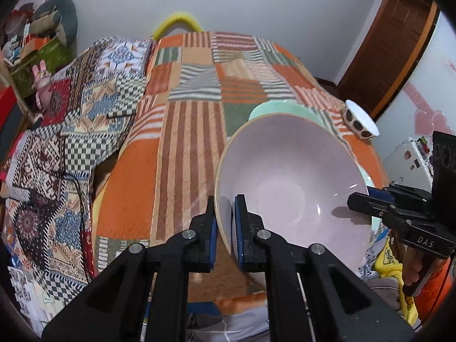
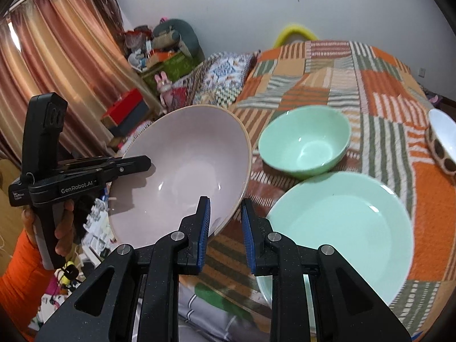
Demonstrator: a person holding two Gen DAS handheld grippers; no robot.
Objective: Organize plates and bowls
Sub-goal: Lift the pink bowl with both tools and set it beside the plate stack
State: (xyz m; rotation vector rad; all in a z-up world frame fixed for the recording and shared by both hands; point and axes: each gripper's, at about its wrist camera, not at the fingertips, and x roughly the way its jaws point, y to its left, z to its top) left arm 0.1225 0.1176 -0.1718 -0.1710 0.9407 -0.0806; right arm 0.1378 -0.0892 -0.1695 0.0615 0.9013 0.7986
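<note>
Clamped on the rim of the big glossy pale-pink ceramic bowl (image 1: 287,176), the left gripper (image 1: 225,219) holds it tilted above the orange patchwork quilt (image 1: 182,131), while the right gripper (image 2: 225,219) gapes around its opposite rim, beside the mint-green plate (image 2: 342,228) and mint-green bowl (image 2: 305,142).

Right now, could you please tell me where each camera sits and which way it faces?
Left wrist: on the left gripper, facing along the bed; fingers clamp the pink bowl; right gripper shows.
Right wrist: on the right gripper, open, facing the green plate and green bowl; left gripper and hand show.
Shared: pink bowl, bed.
</note>
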